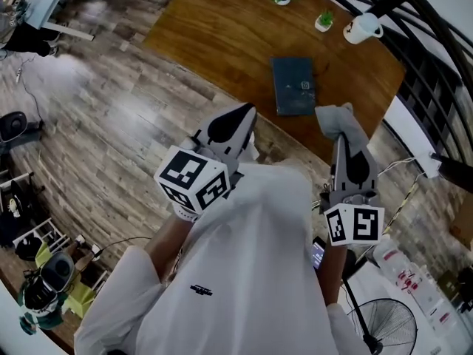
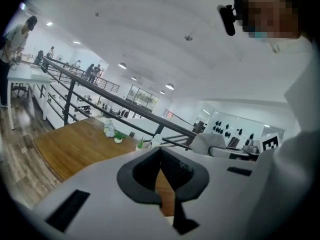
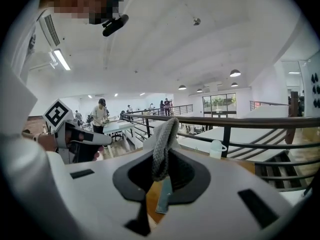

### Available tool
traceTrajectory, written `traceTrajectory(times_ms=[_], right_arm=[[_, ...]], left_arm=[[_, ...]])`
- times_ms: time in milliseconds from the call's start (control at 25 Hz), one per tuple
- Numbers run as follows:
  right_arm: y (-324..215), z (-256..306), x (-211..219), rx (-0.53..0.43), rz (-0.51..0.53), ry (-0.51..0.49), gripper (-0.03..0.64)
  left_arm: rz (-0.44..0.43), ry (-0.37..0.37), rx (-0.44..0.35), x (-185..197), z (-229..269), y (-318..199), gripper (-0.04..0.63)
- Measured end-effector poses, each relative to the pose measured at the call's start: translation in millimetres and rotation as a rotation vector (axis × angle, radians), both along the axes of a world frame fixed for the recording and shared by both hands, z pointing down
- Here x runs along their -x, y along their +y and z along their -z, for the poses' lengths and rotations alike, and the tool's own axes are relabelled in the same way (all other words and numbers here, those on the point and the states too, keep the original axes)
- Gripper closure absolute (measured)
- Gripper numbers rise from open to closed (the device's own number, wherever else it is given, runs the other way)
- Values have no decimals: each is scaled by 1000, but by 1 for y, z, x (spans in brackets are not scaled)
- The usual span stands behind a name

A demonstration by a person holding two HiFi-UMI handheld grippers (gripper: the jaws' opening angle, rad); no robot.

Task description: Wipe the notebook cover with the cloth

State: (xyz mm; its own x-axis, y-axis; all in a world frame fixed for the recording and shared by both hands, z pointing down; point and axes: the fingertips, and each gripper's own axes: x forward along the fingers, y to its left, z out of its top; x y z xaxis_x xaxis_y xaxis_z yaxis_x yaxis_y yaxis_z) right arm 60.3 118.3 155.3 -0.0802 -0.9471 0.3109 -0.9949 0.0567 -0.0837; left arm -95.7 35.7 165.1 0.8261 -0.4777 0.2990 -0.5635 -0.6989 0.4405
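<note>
A dark blue notebook [image 1: 294, 85] lies closed on the brown wooden table [image 1: 222, 35], near its front edge. My right gripper [image 1: 341, 123] is shut on a grey cloth [image 1: 336, 117], held up just right of the notebook and above the table's edge. In the right gripper view the cloth [image 3: 162, 146] stands up between the jaws, and a strip of the notebook [image 3: 164, 200] shows below. My left gripper [image 1: 240, 117] hovers over the floor, left of and in front of the notebook, jaws closed on nothing; the left gripper [image 2: 161, 154] shows only table between its tips.
A white mug [image 1: 362, 28] and small potted plants [image 1: 324, 21] stand at the table's far side. A black railing [image 1: 429, 65] runs along the right. A fan [image 1: 388, 328] and clutter sit on the floor at the lower right; people stand in the distance.
</note>
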Motion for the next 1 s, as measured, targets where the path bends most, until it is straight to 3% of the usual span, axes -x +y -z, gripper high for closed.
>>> traceTrajectory(times_ms=[160, 280, 400, 600, 800, 1000], right_arm=[[-13, -4, 17, 24, 67, 93, 586], [-17, -6, 22, 29, 81, 73, 586], [-24, -3, 13, -6, 97, 60, 578], [-44, 0, -10, -39, 132, 155, 580], [-68, -14, -7, -15, 276, 73, 580], [-90, -23, 0, -18, 375, 69, 577]], left_arm=[[-11, -15, 6, 1, -5, -11, 577], [-19, -32, 20, 0, -12, -13, 577], [-17, -46, 40, -8, -18, -18, 576], [-5, -61, 41, -30, -18, -27, 577], [41, -83, 50, -39, -22, -36, 577], [91, -101, 66, -43, -29, -51, 577]])
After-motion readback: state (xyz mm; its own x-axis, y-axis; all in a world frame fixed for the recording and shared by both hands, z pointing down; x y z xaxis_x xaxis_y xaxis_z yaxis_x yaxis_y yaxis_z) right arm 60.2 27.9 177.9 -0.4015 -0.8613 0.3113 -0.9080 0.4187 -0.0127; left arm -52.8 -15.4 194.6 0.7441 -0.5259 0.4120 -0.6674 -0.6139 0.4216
